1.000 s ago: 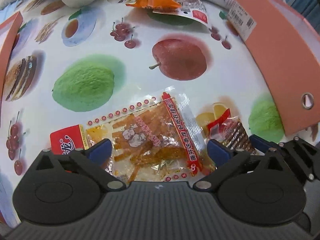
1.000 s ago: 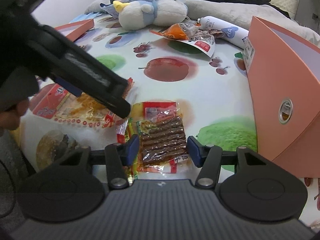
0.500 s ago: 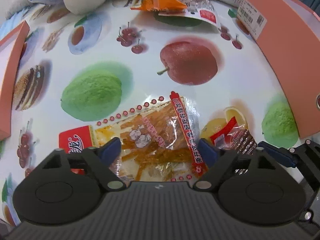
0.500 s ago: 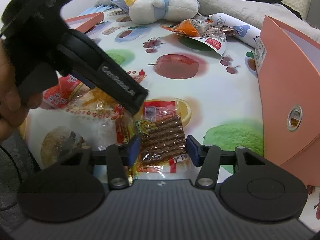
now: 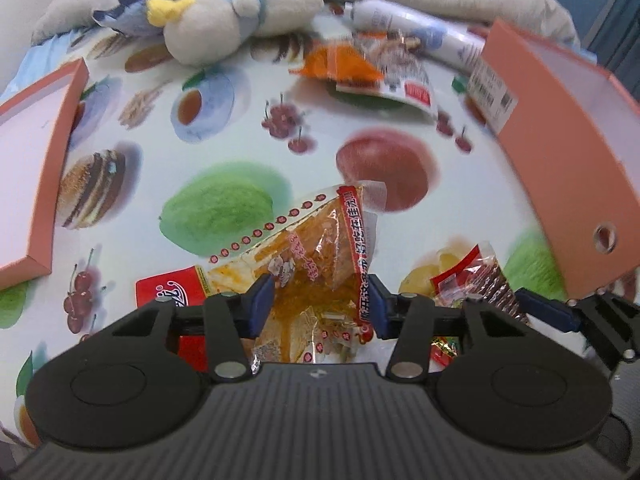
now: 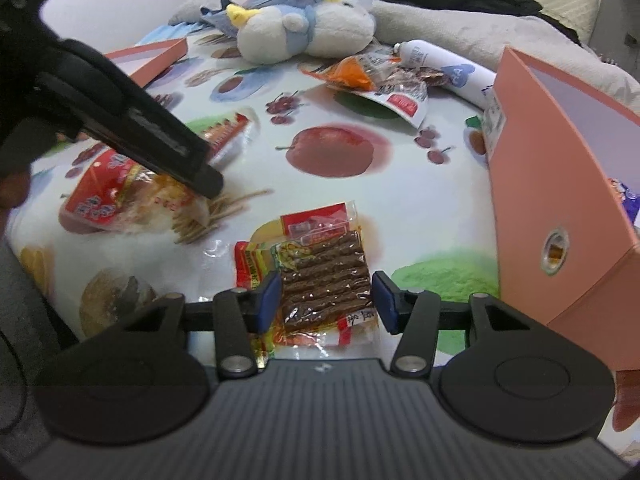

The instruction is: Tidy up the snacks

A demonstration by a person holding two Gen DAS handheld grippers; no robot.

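My left gripper (image 5: 318, 306) is shut on a clear snack pack of orange strips (image 5: 316, 248) with a red label; the pack bulges up between the blue pads, lifted off the cloth. It also shows in the right wrist view (image 6: 132, 196), under the left gripper. My right gripper (image 6: 326, 300) is open, its pads on either side of a pack of brown meat sticks (image 6: 324, 280) lying flat on the cloth. That pack shows in the left wrist view (image 5: 476, 280) at right. More snack packs (image 6: 376, 80) lie further back.
A tall salmon box (image 6: 560, 200) stands open at right. A salmon lid (image 5: 36, 176) lies at left. A plush penguin (image 6: 304, 32) and a white tube (image 6: 444, 68) lie at the back of the fruit-print cloth (image 6: 420, 200).
My left gripper closed on the orange strip pack and raised it, crumpling it. My right gripper stayed open around the brown stick pack, hardly moving.
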